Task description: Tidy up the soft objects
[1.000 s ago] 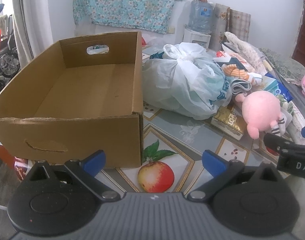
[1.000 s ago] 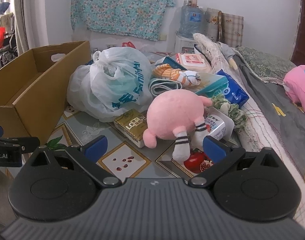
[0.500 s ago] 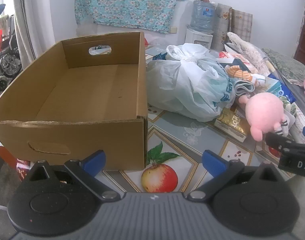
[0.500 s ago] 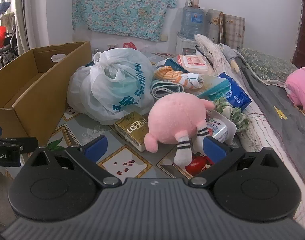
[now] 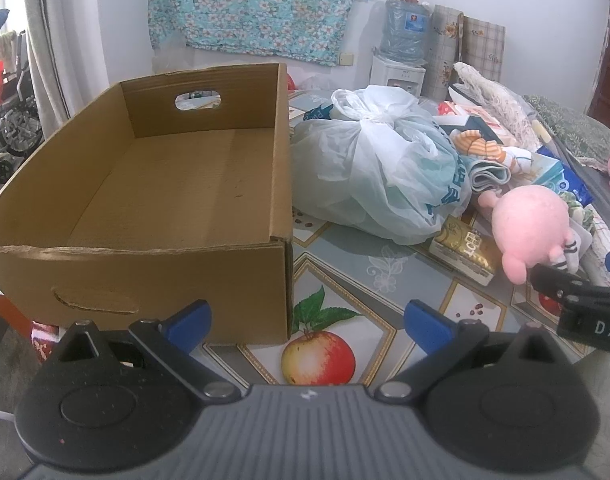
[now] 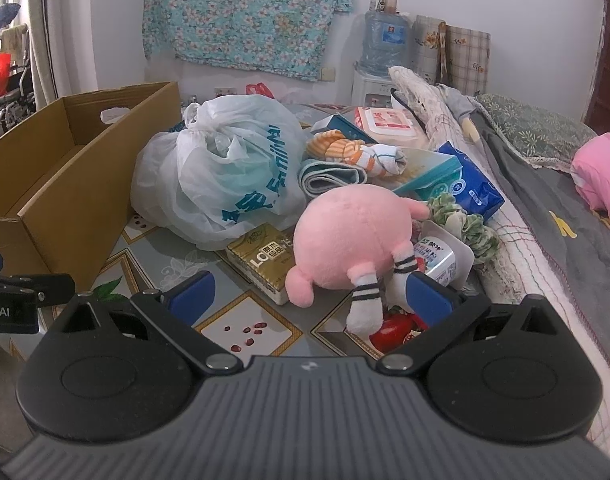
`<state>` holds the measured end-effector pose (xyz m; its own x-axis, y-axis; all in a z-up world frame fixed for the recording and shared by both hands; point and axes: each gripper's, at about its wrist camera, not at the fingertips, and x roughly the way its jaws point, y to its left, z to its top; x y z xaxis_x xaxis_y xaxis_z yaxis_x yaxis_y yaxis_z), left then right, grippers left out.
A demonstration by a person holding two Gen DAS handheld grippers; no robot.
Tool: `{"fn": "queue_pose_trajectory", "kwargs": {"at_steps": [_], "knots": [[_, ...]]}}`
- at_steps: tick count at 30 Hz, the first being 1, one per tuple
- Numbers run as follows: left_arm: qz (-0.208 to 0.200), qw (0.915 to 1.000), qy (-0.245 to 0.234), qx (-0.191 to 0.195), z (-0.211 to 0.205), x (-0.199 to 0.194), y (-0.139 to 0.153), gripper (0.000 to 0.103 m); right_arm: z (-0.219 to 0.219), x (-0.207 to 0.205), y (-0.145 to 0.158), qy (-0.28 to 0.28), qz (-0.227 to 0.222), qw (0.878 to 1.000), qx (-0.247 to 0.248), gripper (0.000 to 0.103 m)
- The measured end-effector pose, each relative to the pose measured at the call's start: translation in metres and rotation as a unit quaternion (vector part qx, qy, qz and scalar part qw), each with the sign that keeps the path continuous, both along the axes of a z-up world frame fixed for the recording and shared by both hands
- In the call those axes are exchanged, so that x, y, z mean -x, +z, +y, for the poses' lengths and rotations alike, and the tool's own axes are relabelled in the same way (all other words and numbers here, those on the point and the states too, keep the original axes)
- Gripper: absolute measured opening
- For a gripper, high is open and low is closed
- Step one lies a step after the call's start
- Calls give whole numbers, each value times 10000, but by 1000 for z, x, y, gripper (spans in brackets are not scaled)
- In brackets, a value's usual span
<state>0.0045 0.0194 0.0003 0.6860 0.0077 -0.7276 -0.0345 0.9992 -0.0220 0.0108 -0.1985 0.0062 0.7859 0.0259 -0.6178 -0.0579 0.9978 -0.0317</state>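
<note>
pink plush (image 5: 531, 230) sits well right of the empty cardboard box (image 5: 165, 200) in the left view, far off the left gripper (image 5: 305, 320) with its jaws apart, while in the right view it lies just ahead of the right gripper (image 6: 311, 294), jaws apart too, so right's nearer.

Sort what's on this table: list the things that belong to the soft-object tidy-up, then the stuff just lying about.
For the job:
pink plush toy
striped socks
folded towel
green scrunchie
cardboard box

Lying about:
tied plastic bag
gold carton
blue packet
water dispenser
</note>
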Motion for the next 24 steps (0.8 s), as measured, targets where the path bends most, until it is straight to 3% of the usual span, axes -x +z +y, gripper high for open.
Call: {"fn": "queue_pose_trajectory", "kwargs": {"at_steps": [24], "knots": [[108,9999,32,2,1,-6,-6,103,1,-3,-2,14,38,10000,-9,102]]}}
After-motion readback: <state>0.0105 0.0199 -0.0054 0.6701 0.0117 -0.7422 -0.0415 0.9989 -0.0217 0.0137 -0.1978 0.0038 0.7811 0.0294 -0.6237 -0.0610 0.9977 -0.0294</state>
